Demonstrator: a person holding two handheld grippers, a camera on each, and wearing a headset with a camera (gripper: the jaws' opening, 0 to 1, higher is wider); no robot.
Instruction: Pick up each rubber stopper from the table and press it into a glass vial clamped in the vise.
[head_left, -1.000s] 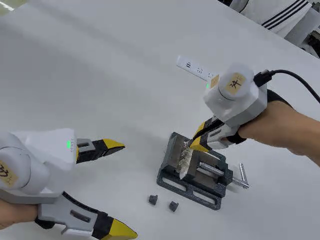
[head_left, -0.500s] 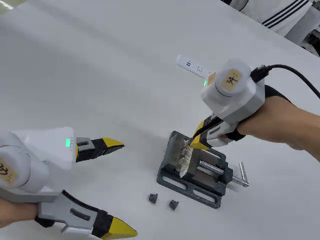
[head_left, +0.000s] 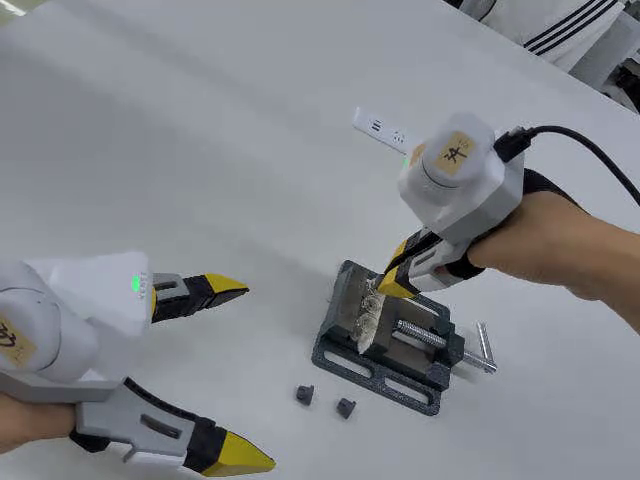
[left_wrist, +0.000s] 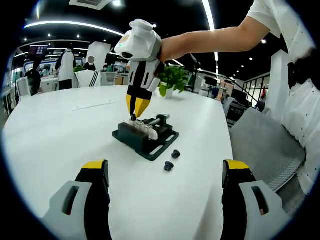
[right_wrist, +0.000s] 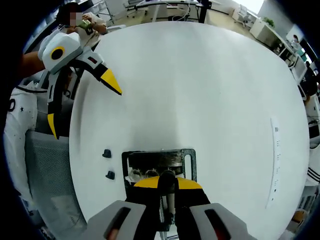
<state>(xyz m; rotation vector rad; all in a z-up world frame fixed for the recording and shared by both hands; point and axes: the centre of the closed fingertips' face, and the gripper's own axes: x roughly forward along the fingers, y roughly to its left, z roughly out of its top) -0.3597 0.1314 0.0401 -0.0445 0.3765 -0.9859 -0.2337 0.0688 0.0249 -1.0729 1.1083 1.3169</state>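
A dark vise (head_left: 392, 372) on the white table clamps clear glass vials (head_left: 366, 320). My right gripper (head_left: 381, 290) stands over the vise's far end, tips down, shut on a small dark rubber stopper (right_wrist: 167, 180) at the top of a vial. The left gripper view shows that stopper (left_wrist: 133, 118) just under the yellow tips, above the vials (left_wrist: 150, 131). Two loose stoppers (head_left: 305, 395) (head_left: 346, 408) lie on the table in front of the vise. My left gripper (head_left: 235, 375) hovers open at the lower left, well away from the vise, holding nothing.
A white power strip (head_left: 385, 132) lies on the table beyond the vise. The vise's screw handle (head_left: 483, 352) sticks out to the right. A person in a white striped top (head_left: 560, 25) stands at the far table edge. A grey chair (left_wrist: 265, 145) is beside the table.
My right gripper has leaned slightly to the left over the vise, still shut on the stopper. The left gripper has hardly moved.
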